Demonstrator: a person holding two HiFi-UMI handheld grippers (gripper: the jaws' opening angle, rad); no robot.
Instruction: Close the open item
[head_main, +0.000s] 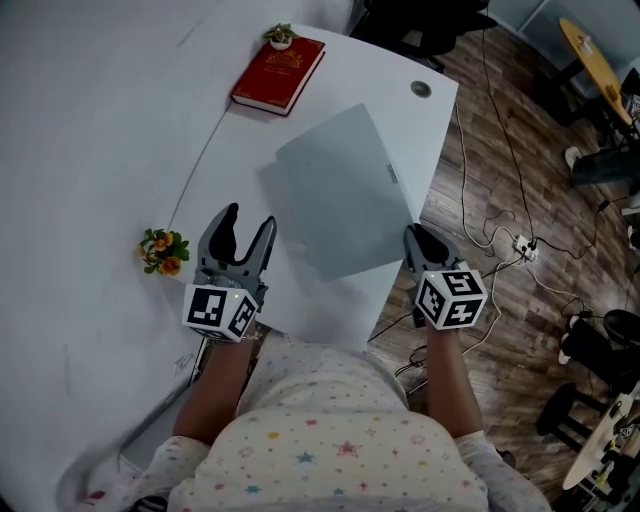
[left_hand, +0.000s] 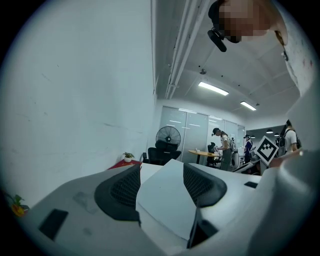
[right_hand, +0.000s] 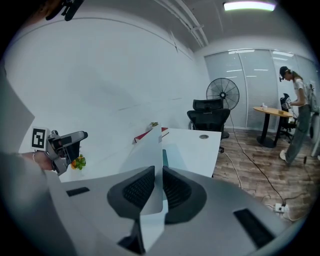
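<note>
A grey laptop (head_main: 345, 190) lies on the white desk (head_main: 110, 120) with its lid raised a little at the near edge. My right gripper (head_main: 418, 240) is at the lid's near right corner. In the right gripper view its jaws (right_hand: 159, 172) are shut on the thin lid (right_hand: 152, 150), which I see edge-on. My left gripper (head_main: 248, 225) stands open just left of the laptop's near left side and holds nothing. In the left gripper view the lid (left_hand: 167, 200) fills the gap ahead of the spread jaws (left_hand: 162, 175).
A red book (head_main: 279, 75) and a small potted plant (head_main: 281, 36) sit at the desk's far end. An orange flower sprig (head_main: 163, 250) lies left of my left gripper. The desk's right edge drops to a wooden floor with cables and a power strip (head_main: 524, 247).
</note>
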